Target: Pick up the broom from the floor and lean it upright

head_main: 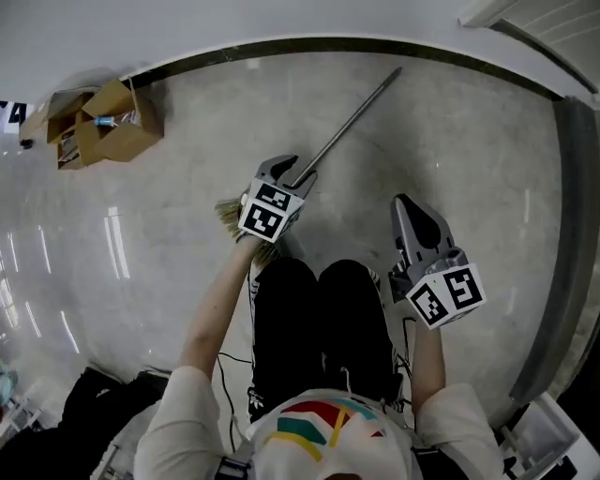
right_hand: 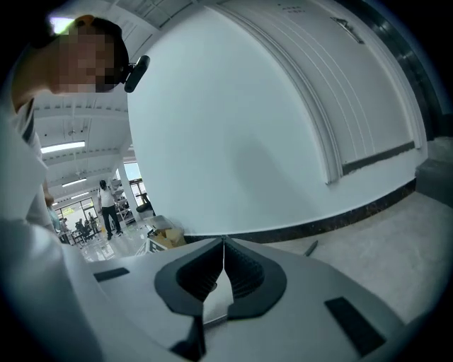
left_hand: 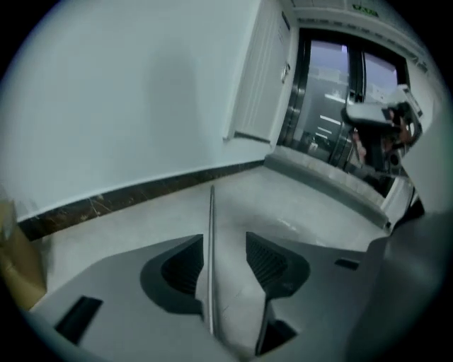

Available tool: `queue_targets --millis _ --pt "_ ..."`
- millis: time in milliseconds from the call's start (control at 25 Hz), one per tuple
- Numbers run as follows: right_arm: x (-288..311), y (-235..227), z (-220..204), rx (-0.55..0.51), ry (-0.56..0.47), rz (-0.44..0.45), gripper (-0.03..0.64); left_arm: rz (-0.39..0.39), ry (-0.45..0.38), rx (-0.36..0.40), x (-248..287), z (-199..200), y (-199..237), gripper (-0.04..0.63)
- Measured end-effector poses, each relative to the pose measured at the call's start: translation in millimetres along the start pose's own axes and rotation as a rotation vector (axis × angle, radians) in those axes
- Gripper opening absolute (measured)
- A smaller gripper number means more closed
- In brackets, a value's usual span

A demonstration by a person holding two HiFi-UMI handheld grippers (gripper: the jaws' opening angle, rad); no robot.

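Broom handle (left_hand: 211, 258) between wide-apart left gripper (left_hand: 224, 242) jaws; bristles (head_main: 230, 214) only in head view; right gripper (right_hand: 224, 244) jaws together.

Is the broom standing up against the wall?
No, the broom lies flat on the floor, its handle pointing toward the wall.

**A:** How does the broom (head_main: 347, 127) lie?

**B:** Flat on the pale floor (head_main: 469, 169), slanting toward the dark baseboard (head_main: 309, 43).

**A:** Which end is closer to the baseboard?

**B:** The tip of the handle (left_hand: 211, 269). It stops near the baseboard and stays clear of it.

**A:** What does the broom look like?

**B:** It has a thin, straight, dark metal handle and a tuft of straw-coloured bristles (head_main: 228, 214). The bristles are at the end farthest from the baseboard, and only partly in view.
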State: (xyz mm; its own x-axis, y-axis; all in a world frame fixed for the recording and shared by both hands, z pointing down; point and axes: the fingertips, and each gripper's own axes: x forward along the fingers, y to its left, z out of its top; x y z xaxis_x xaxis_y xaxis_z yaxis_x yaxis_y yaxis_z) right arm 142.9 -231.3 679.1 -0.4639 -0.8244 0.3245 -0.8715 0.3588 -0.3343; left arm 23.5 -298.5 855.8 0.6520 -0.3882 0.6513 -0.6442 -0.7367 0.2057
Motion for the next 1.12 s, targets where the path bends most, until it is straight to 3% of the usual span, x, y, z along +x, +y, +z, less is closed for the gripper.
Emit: queue_targets --millis 120,200,520,640,840,960,1120 --pt "26.9 -33.7 -61.0 -0.003 -0.008 -0.019 0.012 -0.004 0.126 0.081 78.1 -67.6 24.1 0.218" --pt "34.7 -51.0 -84.8 -0.011 -0.007 -0.029 0.012 -0.016 0.183 0.132 111.6 -92.1 29.9 0.216" --pt "33.8 -85.1 -121.1 0.014 0.036 -0.088 0.012 -0.001 0.404 0.186 179.7 -147.8 42.0 0.196" --pt "29.8 -91.2 -128.6 0.024 0.043 -0.106 0.012 0.007 0.429 0.193 184.7 -155.0 43.0 0.162" --pt "26.8 -88.0 -127.4 0.047 0.035 -0.121 0.012 0.015 0.343 0.060 179.7 -148.0 48.5 0.127" --pt "22.7 -80.7 -116.9 0.030 0.027 -0.115 0.012 0.011 0.227 0.091 156.7 -127.1 36.4 0.127" --pt "16.0 -69.6 -86.7 0.025 -0.018 -0.112 0.012 0.001 0.002 0.153 104.9 -51.8 13.7 0.127"
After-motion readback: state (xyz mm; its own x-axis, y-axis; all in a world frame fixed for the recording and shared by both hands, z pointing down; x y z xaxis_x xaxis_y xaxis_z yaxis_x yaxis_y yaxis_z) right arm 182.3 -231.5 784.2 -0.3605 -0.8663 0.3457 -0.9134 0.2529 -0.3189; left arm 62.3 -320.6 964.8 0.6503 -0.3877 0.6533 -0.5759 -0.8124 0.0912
